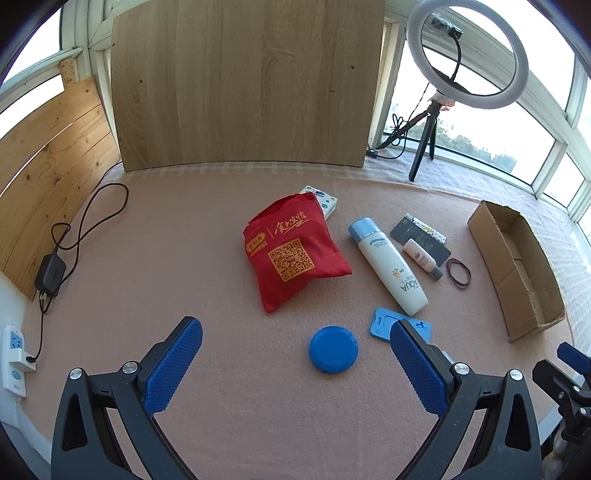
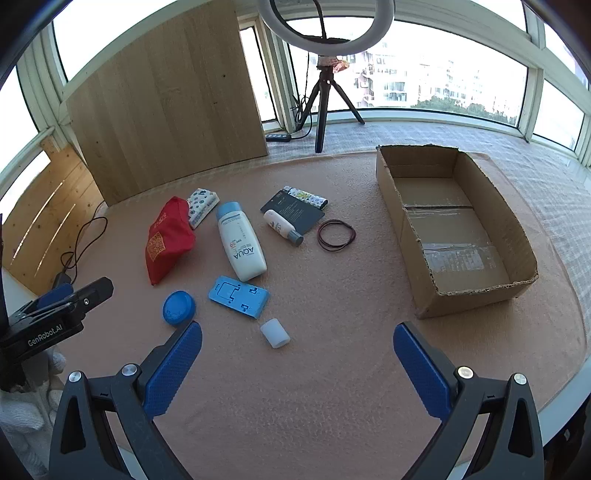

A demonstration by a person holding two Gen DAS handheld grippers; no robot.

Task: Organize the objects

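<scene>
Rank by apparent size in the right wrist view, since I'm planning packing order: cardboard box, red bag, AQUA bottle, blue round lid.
1. cardboard box
2. red bag
3. AQUA bottle, close to the bag, so that order is unsure
4. blue round lid

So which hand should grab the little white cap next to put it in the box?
Probably the right hand-held gripper. It is open, the white cap lies just ahead of its fingers, and the cardboard box is on its side. The left hand-held gripper faces the blue round lid instead.

A ring light (image 2: 325, 22) on a tripod, a wall socket (image 1: 14, 360), a charger (image 1: 50, 275).
</scene>
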